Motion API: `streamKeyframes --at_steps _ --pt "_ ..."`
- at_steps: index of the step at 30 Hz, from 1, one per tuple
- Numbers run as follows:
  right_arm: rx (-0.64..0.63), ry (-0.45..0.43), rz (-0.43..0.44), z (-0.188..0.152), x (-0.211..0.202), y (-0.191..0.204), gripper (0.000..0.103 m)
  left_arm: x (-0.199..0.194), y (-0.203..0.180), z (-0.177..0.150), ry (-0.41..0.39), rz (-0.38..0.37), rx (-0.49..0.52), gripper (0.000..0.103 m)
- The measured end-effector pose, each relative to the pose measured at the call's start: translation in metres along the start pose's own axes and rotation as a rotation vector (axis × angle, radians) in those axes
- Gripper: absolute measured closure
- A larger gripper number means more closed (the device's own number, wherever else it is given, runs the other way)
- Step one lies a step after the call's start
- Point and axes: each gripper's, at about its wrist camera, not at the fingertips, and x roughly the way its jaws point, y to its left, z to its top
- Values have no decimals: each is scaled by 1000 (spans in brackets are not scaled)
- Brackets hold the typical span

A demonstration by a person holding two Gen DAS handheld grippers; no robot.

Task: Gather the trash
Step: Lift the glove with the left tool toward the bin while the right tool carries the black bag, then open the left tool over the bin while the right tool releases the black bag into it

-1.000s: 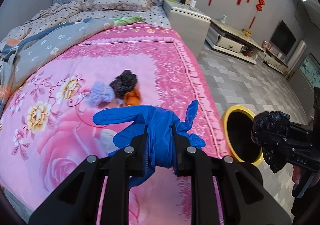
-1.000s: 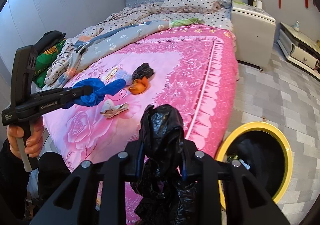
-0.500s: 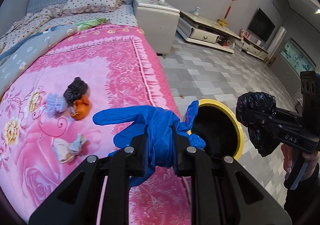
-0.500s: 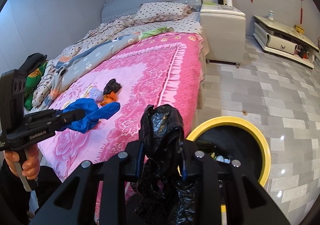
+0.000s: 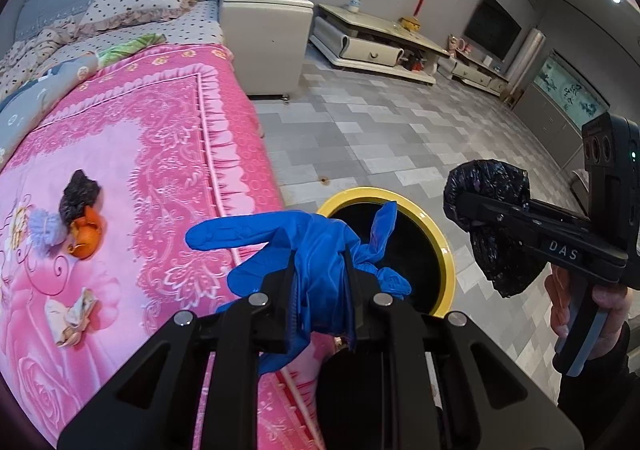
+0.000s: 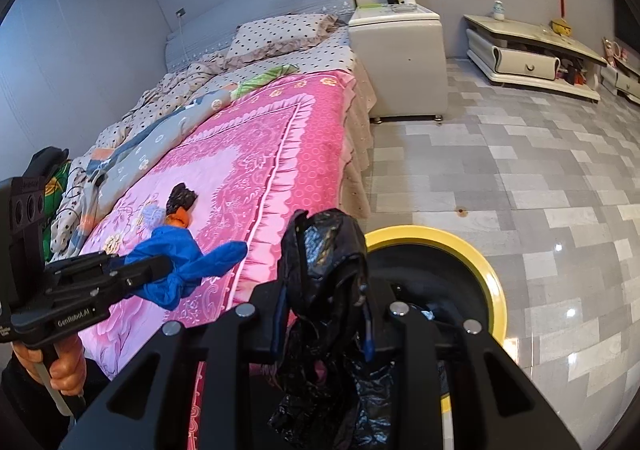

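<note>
- A bedroom: a bed (image 5: 168,138) under a pink flowered cover, grey tiled floor, and a yellow-rimmed bin (image 5: 442,246) on the floor just beside the bed's edge.
- The left tongs (image 5: 320,282) are clamped on a blue glove (image 5: 316,250), held by the bin's near rim.
- The right tongs (image 6: 324,314) are closed on a crumpled black plastic bag (image 6: 324,250), beside the bin's mouth rather than over it.
- Something already lies inside the bin; what it is I cannot tell.
- Neither held piece is dropped yet.
- Left on the bed, well away from the bin: a black wad (image 5: 78,194), an orange peel (image 5: 86,238), a lilac clump (image 5: 44,226) and a crumpled paper (image 5: 70,316).
- By my judgement the job is roughly half done.
</note>
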Motion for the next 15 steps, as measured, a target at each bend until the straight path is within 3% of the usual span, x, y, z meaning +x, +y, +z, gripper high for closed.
streamKeyframes --at_steps 15 --pt "150 47 -24 -1 27 -71 77 78 -44 2 93 -54 24 86"
